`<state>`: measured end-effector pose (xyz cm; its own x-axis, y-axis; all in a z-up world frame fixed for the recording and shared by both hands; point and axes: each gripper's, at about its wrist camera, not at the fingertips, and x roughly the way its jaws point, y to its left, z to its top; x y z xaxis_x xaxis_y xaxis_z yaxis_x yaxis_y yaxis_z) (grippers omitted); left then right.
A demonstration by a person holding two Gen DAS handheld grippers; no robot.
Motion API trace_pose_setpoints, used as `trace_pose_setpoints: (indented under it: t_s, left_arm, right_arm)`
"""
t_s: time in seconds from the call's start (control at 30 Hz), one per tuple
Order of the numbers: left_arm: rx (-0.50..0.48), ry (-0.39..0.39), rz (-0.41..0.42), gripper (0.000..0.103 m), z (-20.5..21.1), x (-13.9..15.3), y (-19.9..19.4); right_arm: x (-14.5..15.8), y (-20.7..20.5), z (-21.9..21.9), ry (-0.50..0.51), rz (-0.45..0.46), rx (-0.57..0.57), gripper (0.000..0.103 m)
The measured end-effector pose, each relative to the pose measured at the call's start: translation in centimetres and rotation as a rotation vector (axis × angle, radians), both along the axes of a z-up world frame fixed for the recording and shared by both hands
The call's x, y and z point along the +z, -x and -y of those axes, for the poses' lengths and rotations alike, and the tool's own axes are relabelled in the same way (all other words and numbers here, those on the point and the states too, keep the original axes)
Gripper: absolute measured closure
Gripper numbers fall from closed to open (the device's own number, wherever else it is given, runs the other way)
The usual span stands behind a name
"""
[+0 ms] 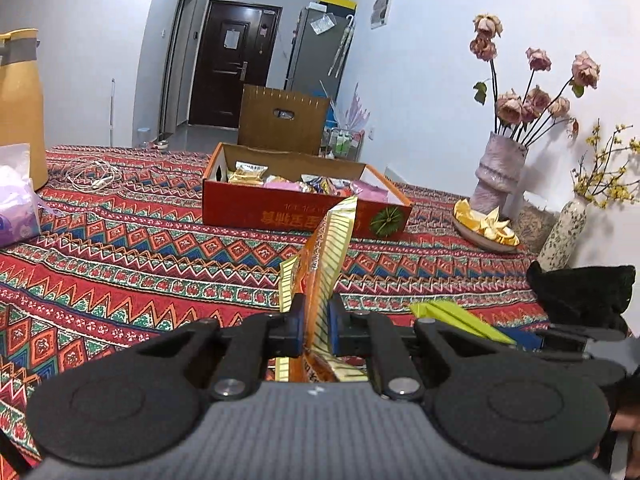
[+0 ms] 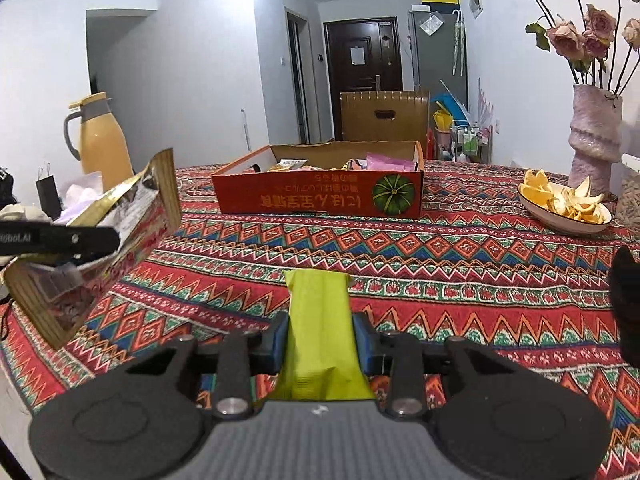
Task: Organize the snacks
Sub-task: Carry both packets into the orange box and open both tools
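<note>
Both grippers loaded, box ahead.

My left gripper (image 1: pixel 314 330) is clamped on an orange packet (image 1: pixel 326 256), held on edge so it stands up clear of the surface (image 1: pixel 160 248). My right gripper (image 2: pixel 322 342) is closed on a green packet (image 2: pixel 320 320), pinched by its sides and lying flat. I reckon I hold both off the cloth so they can go straight over the near wall of the box (image 2: pixel 320 196), which sits well ahead, already part full of snacks.
</note>
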<state>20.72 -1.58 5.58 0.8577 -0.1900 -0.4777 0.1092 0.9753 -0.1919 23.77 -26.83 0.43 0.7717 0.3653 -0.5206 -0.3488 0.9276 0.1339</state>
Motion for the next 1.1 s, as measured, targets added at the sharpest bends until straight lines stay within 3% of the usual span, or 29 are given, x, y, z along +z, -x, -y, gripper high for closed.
trace_pose_setpoints:
  t_s: [0.33, 0.57, 0.83, 0.97, 1.1]
  left_arm:
    - [0.012, -0.066, 0.079, 0.092, -0.6, 3.4, -1.5]
    - [0.003, -0.108, 0.105, 0.092, -1.5, 5.9, -8.7]
    - [0.038, -0.123, 0.045, 0.092, -3.2, 5.2, -22.1]
    - [0.072, -0.135, -0.012, 0.092, -3.8, 3.0, -29.2]
    - [0.144, -0.207, -0.031, 0.091, -3.5, 0.2, -34.9]
  right_arm:
    - [2.5, -0.3, 0.7, 0.018, 0.092, 0.002, 0.070]
    - [6.2, -5.8, 0.4, 0.110, 0.199, 0.023, 0.070]
    - [8.7, -17.1, -1.2, 0.084, 0.225, 0.071, 0.070]
    - [7.8, -24.7, -3.8, 0.048, 0.191, 0.061, 0.070]
    - [5.3, -32.4, -7.3, 0.038, 0.112, 0.021, 0.070]
